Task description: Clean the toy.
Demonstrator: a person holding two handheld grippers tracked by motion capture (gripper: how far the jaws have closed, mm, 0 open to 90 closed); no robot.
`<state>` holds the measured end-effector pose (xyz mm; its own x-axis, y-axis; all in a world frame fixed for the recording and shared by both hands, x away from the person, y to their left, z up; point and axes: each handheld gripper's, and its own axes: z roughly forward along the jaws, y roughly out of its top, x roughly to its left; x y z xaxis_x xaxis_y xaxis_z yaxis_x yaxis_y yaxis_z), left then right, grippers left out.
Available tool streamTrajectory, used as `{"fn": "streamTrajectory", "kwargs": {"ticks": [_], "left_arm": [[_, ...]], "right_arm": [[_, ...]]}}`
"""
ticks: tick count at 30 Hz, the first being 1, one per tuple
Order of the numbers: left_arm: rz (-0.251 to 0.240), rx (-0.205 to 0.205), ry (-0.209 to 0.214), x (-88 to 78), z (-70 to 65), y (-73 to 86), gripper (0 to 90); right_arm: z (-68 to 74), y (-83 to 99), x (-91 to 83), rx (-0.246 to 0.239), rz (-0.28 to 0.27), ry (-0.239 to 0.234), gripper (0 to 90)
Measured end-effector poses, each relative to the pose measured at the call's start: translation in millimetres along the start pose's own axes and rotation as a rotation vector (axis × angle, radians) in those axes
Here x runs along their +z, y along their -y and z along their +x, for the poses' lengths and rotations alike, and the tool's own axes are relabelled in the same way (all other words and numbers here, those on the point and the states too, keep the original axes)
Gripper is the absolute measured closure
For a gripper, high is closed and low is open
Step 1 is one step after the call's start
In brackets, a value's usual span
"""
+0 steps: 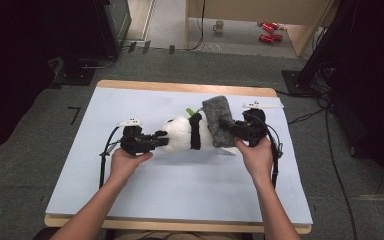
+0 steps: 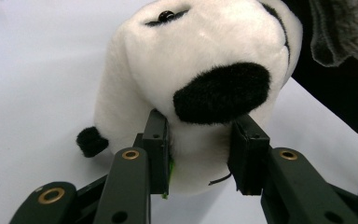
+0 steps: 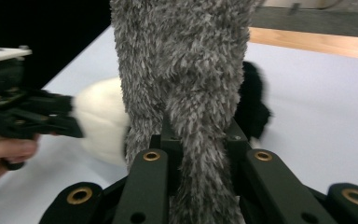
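No text, label or number can be read anywhere.

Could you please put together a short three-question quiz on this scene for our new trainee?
1. True or false: the left gripper has its jaws closed on the plush panda's head.
2. What does the right gripper hold: A) a green pen, B) the grey furry cloth, C) a mug?
3. What surface does the panda lie on?

Key:
1. True; the jaws press into the white plush from both sides.
2. B; the cloth is pinched between its jaws.
3. The pale blue mat covering the wooden table.
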<state>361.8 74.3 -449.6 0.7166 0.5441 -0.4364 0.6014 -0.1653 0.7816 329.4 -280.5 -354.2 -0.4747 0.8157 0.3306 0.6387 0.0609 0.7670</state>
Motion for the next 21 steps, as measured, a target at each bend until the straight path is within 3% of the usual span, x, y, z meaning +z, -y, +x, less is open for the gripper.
{"fn": "streamTrajectory", "kwargs": {"ticks": [7,16,21], "left_arm": [[0.001,0.021,0.002,3.9,-7.7,5.7,63.0],[-0.012,0.009,0.003,3.2,-8.4,10.0,62.6],[-0.016,-0.013,0.013,2.5,-8.3,10.3,62.1]], "right_arm": [[27.4,0.2,21.1,-0.048,0.053,-0.073,77.6],[54.4,1.8,46.3,-0.092,0.110,-0.151,77.6],[67.4,2.1,57.0,-0.120,0.121,-0.170,77.4]]}}
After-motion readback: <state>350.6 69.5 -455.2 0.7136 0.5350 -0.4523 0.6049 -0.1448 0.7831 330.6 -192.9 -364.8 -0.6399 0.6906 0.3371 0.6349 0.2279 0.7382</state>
